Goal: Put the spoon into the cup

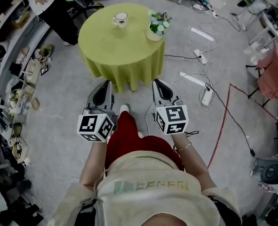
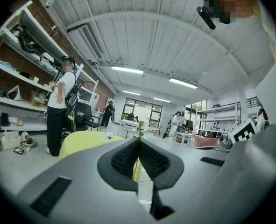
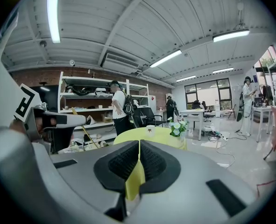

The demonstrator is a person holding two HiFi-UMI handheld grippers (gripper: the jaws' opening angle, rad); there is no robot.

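A white cup (image 1: pixel 120 19) with a red mark stands at the far side of a round table with a yellow-green cloth (image 1: pixel 115 51); it also shows as the cup (image 3: pixel 150 130) in the right gripper view. I cannot make out a spoon in any view. Both grippers hang over the grey floor, well short of the table. My left gripper (image 1: pixel 104 86) is shut with nothing in it, its pads (image 2: pixel 128 157) pressed together. My right gripper (image 1: pixel 158 84) is also shut and empty, pads (image 3: pixel 149 160) touching. Both point toward the table.
A pot of white and green flowers (image 1: pixel 157 26) stands on the table's right side. A person in black trousers (image 1: pixel 59 18) stands beyond the table's left. Cluttered shelves (image 1: pixel 16 79) line the left. Cables, power strips (image 1: pixel 207 95) and a red cord (image 1: pixel 226 121) lie on the floor at right.
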